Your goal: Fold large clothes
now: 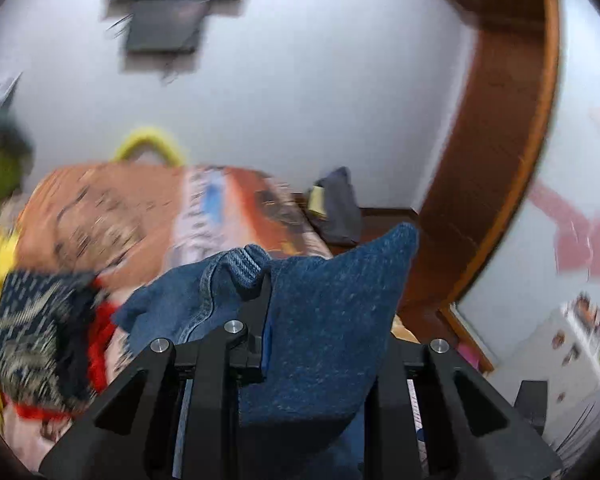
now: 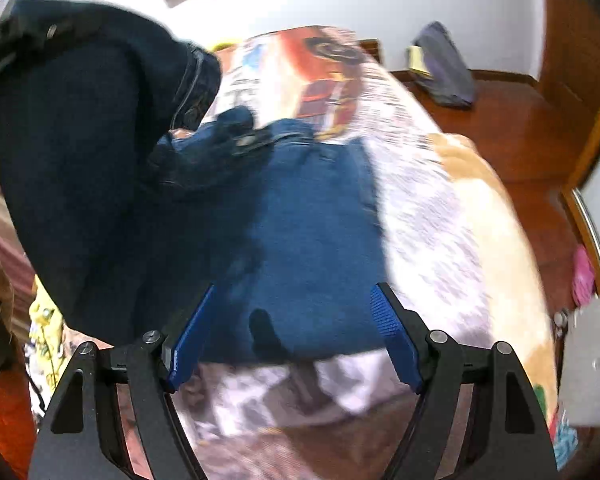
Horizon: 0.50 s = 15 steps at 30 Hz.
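A pair of blue denim jeans (image 2: 316, 240) lies across a bed covered by a busy printed bedspread (image 2: 432, 216), the main panel of cloth spread flat and smooth, its near edge falling just ahead of the right-hand tool. At the left of the right wrist view, part of the same garment rises in a dark, shadowed fold, seams and a rivet showing near the top.

In the left wrist view, the denim (image 1: 332, 320) is bunched and peaked, a thick hemmed edge curling over at the centre and a pointed flap standing up towards a wooden door frame (image 1: 500, 160). A heap of patterned and yellow clothes (image 1: 36, 320) sits at the left edge, blurred.

The left gripper (image 1: 266, 300) has its jaws drawn nearly together, pinching the lifted denim, which drapes down over its frame and hides its right finger.

The right gripper (image 2: 292, 340) stands well parted above the flat denim, its blue pads (image 2: 392, 332) on either side of the cloth's near edge with nothing caught between them; whether the tips brush the fabric cannot be told.
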Each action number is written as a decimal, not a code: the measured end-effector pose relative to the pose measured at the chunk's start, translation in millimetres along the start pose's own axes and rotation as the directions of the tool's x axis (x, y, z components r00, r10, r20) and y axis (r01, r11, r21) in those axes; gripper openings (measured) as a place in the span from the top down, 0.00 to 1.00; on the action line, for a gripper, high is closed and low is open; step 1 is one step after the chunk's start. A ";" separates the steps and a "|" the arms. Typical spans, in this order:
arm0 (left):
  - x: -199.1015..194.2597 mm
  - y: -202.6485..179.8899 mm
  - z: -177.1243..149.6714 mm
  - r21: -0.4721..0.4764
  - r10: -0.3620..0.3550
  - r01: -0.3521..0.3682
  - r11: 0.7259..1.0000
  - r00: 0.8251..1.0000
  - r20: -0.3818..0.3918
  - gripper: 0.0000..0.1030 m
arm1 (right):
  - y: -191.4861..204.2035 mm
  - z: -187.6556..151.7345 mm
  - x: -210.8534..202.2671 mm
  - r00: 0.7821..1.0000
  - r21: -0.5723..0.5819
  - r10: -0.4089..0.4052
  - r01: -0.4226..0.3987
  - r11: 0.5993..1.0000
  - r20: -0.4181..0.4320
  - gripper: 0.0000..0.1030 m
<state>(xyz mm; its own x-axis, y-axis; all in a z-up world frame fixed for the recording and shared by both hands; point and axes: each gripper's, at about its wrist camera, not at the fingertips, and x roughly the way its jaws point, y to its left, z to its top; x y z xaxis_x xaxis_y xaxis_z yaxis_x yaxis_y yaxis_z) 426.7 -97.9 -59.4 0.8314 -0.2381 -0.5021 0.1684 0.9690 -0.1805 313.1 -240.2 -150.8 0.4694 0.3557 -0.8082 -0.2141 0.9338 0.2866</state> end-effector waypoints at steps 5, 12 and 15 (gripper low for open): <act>50.6 -50.2 -45.1 0.113 -0.051 0.074 0.991 0.979 -0.195 0.81 | -26.8 -8.9 -4.6 0.999 0.060 -0.040 0.040 0.997 -0.014 0.27; 72.8 -65.3 -122.7 0.206 -0.084 0.184 0.961 0.905 -0.417 0.80 | -43.5 -28.1 -6.3 0.996 0.089 -0.069 0.073 0.993 -0.049 0.27; 68.1 -66.4 -123.4 0.217 -0.086 0.193 0.957 0.901 -0.426 0.79 | -48.5 -33.9 -11.0 0.997 0.108 -0.063 0.068 0.992 -0.044 0.27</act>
<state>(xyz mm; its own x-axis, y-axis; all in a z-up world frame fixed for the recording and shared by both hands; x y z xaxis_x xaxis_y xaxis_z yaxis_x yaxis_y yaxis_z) 406.8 -186.5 -185.9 0.5087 -0.3253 -0.7972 0.4367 0.8954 -0.0867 289.2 -290.7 -173.2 0.4438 0.2937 -0.8466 -0.0879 0.9545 0.2850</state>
